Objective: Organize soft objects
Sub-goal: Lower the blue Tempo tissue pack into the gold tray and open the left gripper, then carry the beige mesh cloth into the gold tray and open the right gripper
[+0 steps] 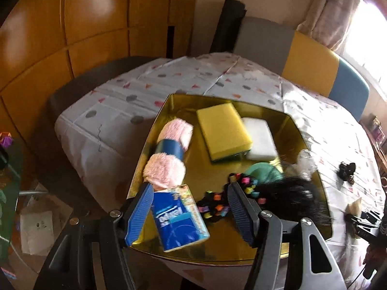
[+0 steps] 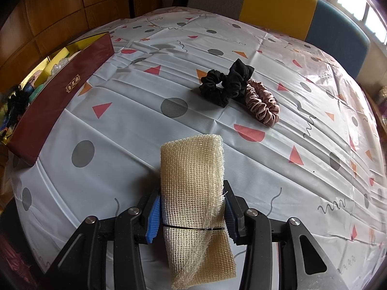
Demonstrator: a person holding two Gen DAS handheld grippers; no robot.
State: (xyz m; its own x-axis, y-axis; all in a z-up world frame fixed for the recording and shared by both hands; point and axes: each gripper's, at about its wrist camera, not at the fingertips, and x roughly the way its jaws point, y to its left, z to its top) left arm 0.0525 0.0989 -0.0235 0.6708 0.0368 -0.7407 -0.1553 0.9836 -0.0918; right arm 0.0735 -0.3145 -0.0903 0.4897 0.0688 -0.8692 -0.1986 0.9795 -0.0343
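My left gripper (image 1: 191, 207) is open above the gold-lined box (image 1: 290, 130). A blue tissue pack (image 1: 180, 220) lies between its fingers, apart from the right one. In the box lie a pink fluffy roll with a blue band (image 1: 169, 149), a yellow sponge (image 1: 223, 130), a white sponge (image 1: 261, 139), a teal cloth (image 1: 263, 172), a black band with coloured beads (image 1: 217, 205) and a black furry item (image 1: 292, 198). My right gripper (image 2: 191, 207) is shut on a folded beige mesh cloth (image 2: 193, 176) above the table. Two black scrunchies (image 2: 225, 84) and a pink scrunchie (image 2: 262, 104) lie on the tablecloth ahead.
The box's maroon outer wall (image 2: 63, 91) stands at the left in the right wrist view. The patterned tablecloth (image 2: 121, 125) covers the table. A grey, yellow and blue chair back (image 1: 312, 67) stands behind it. A wooden cabinet (image 1: 72, 24) is at the left.
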